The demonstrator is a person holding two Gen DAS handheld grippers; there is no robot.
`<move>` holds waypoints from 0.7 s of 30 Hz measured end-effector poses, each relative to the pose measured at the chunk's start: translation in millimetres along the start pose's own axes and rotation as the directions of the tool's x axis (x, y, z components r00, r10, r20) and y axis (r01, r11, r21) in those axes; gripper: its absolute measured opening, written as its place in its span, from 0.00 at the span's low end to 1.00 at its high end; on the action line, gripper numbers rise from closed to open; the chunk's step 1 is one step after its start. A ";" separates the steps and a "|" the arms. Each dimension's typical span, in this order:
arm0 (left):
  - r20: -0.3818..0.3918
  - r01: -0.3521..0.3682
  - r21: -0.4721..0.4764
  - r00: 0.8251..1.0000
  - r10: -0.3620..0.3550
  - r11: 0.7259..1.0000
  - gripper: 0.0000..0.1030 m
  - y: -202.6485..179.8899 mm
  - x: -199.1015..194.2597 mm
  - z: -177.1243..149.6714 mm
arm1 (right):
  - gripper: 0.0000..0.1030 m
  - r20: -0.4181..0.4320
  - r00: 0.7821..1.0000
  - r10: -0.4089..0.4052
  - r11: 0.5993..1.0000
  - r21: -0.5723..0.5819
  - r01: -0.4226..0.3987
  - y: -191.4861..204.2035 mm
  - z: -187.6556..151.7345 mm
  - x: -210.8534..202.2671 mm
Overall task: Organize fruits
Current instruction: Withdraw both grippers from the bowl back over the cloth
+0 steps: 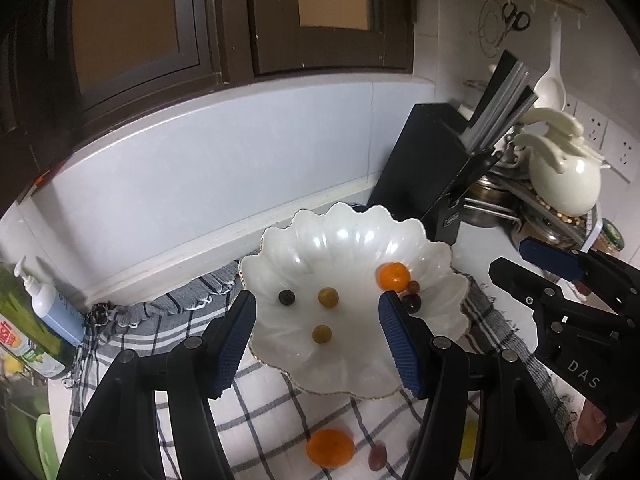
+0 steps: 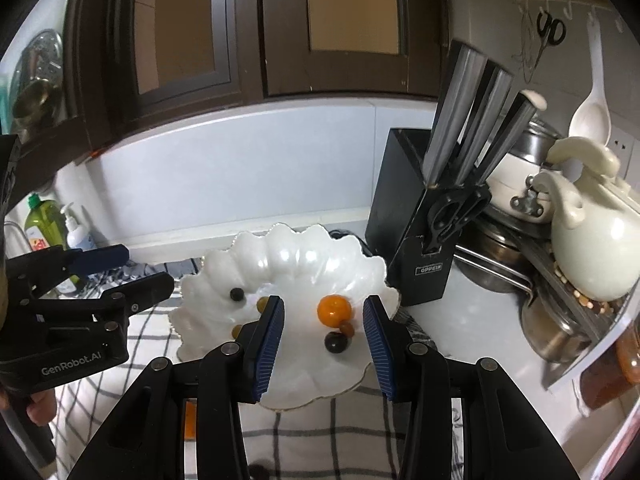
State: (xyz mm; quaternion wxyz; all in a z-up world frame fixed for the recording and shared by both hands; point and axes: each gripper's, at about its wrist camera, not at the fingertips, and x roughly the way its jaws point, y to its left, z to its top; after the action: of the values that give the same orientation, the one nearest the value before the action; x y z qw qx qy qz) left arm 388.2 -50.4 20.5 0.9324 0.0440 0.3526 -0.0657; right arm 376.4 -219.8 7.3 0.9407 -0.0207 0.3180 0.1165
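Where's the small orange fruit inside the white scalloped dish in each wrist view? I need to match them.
Left wrist: the small orange fruit lies right of centre in the white scalloped dish.
Right wrist: the fruit sits near picture centre, seen between the fingers.
Shared landmark: the black knife block, right of the dish.

Dark wooden cabinets (image 1: 160,32) hang above a pale tiled wall (image 1: 224,160) and white counter (image 2: 472,320).

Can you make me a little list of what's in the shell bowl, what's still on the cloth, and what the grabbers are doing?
bowl: white, shell-shaped, on checked cloth
in bowl: one orange, several small round fruits
still on cloth: another orange, a small reddish fruit
left hand-held gripper: open, empty
right hand-held gripper: open, empty
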 end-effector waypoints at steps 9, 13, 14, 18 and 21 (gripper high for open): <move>0.069 0.028 0.015 0.997 -0.029 0.999 0.61 -4.7 -38.4 -15.7 | 0.50 0.092 0.996 -0.005 1.000 0.008 0.004 3.6 -8.3 -41.9; 0.094 0.029 0.026 0.995 -0.031 0.999 0.61 -7.3 -54.5 -24.0 | 0.50 0.119 0.993 0.001 1.000 0.023 -0.004 2.8 -13.2 -58.1; 0.101 0.031 0.026 0.994 -0.033 0.999 0.61 -7.8 -59.0 -26.4 | 0.50 0.125 0.992 0.000 1.000 0.025 -0.003 2.8 -15.1 -61.9; 0.117 0.046 0.019 0.992 -0.048 0.999 0.61 -8.8 -71.5 -36.0 | 0.50 0.155 0.988 -0.025 0.999 0.023 0.022 6.9 -22.9 -77.7; 0.123 0.055 0.013 0.991 -0.056 0.998 0.61 -9.2 -77.8 -43.7 | 0.51 0.173 0.984 -0.036 0.999 0.026 0.032 10.0 -29.6 -88.1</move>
State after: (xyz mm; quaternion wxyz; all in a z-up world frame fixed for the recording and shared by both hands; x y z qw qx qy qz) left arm 300.6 -46.8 39.1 0.9501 0.0345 0.2950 -0.0958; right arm 288.7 -231.5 37.2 0.9669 -0.0051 0.2357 0.0979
